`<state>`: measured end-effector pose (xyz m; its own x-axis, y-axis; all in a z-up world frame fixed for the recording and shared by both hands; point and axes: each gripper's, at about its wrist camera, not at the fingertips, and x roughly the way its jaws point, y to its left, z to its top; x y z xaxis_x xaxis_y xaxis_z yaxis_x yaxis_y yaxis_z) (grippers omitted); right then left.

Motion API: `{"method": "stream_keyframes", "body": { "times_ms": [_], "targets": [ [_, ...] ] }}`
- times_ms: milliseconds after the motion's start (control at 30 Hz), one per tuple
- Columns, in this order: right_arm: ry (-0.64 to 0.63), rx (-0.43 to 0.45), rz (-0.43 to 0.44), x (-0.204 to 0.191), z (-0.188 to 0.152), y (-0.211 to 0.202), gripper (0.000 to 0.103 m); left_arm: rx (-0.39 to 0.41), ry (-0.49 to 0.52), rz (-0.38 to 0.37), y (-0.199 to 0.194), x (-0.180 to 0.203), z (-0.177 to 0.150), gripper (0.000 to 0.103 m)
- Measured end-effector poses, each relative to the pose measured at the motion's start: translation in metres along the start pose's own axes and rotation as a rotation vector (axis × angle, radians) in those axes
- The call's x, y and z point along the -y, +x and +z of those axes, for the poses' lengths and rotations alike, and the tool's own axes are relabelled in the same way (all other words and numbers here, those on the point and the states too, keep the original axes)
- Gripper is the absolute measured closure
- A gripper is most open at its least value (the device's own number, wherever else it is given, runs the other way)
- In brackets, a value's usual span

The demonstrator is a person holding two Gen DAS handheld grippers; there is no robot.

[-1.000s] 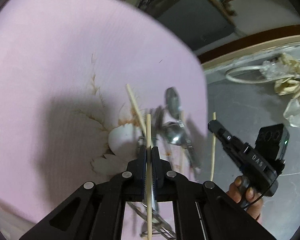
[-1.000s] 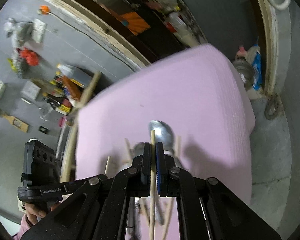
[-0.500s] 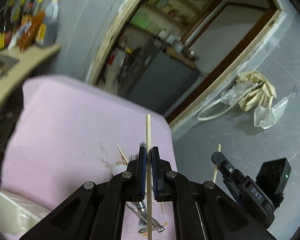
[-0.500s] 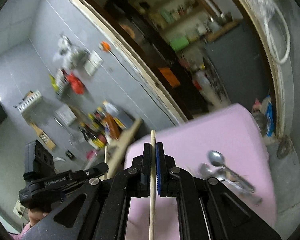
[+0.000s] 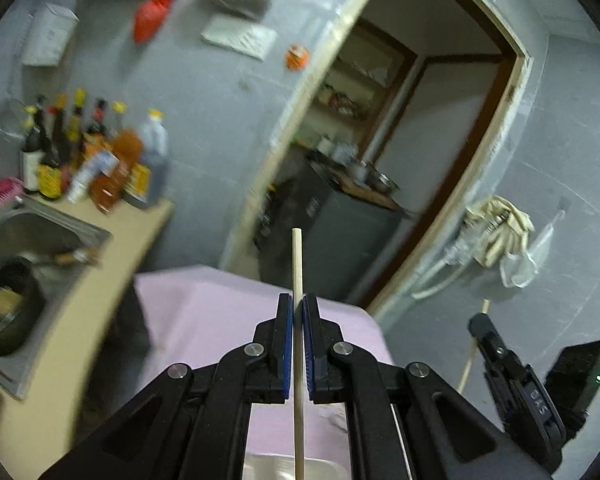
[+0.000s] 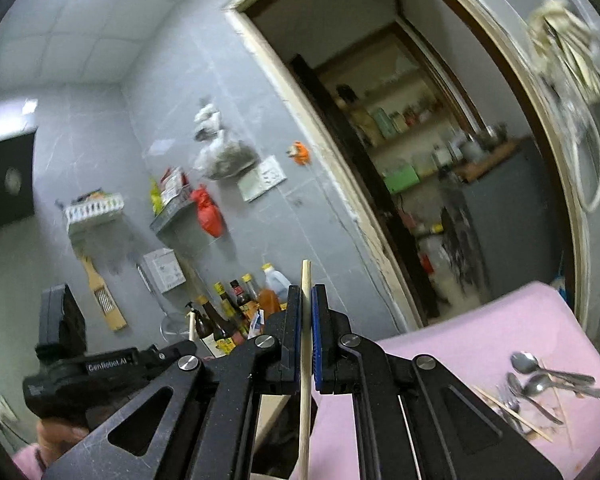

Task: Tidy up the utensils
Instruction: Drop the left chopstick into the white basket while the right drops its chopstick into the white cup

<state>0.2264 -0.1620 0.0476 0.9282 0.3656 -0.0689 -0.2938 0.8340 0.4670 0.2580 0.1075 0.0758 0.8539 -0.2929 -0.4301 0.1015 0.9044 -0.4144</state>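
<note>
- Left tongs (image 5: 296, 344) are pressed nearly together, pinching one wooden chopstick (image 5: 296, 264) between their blue pads (image 5: 287, 344); the stick runs straight up the middle of the left wrist view, its tip standing clear above the fingertips.
- Right tongs (image 6: 306, 340) are likewise closed to a thin gap, pinching a second chopstick (image 6: 306, 284) that leans slightly, with its tip above the fingers.
- Each tongs shows in the other's camera: the right one (image 5: 512, 376) low on the right side of the left view, with its stick poking out above it; the left one (image 6: 100, 368) low on the left of the right view, gripped by a hand (image 6: 60, 436).
- Both tongs are raised above the pink-covered table (image 6: 480, 344).
- On that cloth, near its right edge in the right view, lies a small heap of utensils: three metal spoons (image 6: 526, 362) can be counted, what looks like a fork (image 6: 508, 398), and at least two loose chopsticks (image 6: 512, 410); the exact stick count is hard to tell.
- So two chopsticks are held, one per tongs, and well apart from the heap.
- Further out, a steel sink (image 5: 36, 236) with a dark pot sits left of the table, with a cluster of bottles (image 5: 96, 160) on the counter behind it.
- An open doorway (image 5: 400, 152) lies beyond the table.
</note>
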Motion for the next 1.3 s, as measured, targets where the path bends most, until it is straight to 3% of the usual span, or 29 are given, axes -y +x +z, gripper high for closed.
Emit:
{"method": "stream_keyframes", "body": {
  "times_ms": [100,233,400,533,900,1300],
  "targets": [
    [-0.088,0.040,-0.032,-0.025,-0.015,0.002,0.099,0.074,0.014,0.042,-0.003,-0.024,-0.006,0.098],
    [-0.122,0.037,-0.055,-0.035,-0.031,0.012,0.099,0.101,-0.025,0.044,0.004,-0.048,-0.022,0.098],
    [-0.145,0.024,-0.106,-0.030,-0.053,0.016,0.099,0.199,0.021,0.081,0.000,-0.052,-0.051,0.098],
    [-0.177,-0.002,-0.135,-0.024,-0.069,0.018,0.099,0.231,0.074,0.126,0.007,-0.048,-0.075,0.098],
    [-0.218,-0.050,-0.157,-0.018,-0.093,0.000,0.098,0.157,0.170,0.169,0.009,-0.038,-0.123,0.097],
    [-0.223,-0.092,-0.120,-0.017,-0.095,-0.001,0.098,0.059,0.222,0.168,0.010,-0.030,-0.129,0.097]
  ]
}}
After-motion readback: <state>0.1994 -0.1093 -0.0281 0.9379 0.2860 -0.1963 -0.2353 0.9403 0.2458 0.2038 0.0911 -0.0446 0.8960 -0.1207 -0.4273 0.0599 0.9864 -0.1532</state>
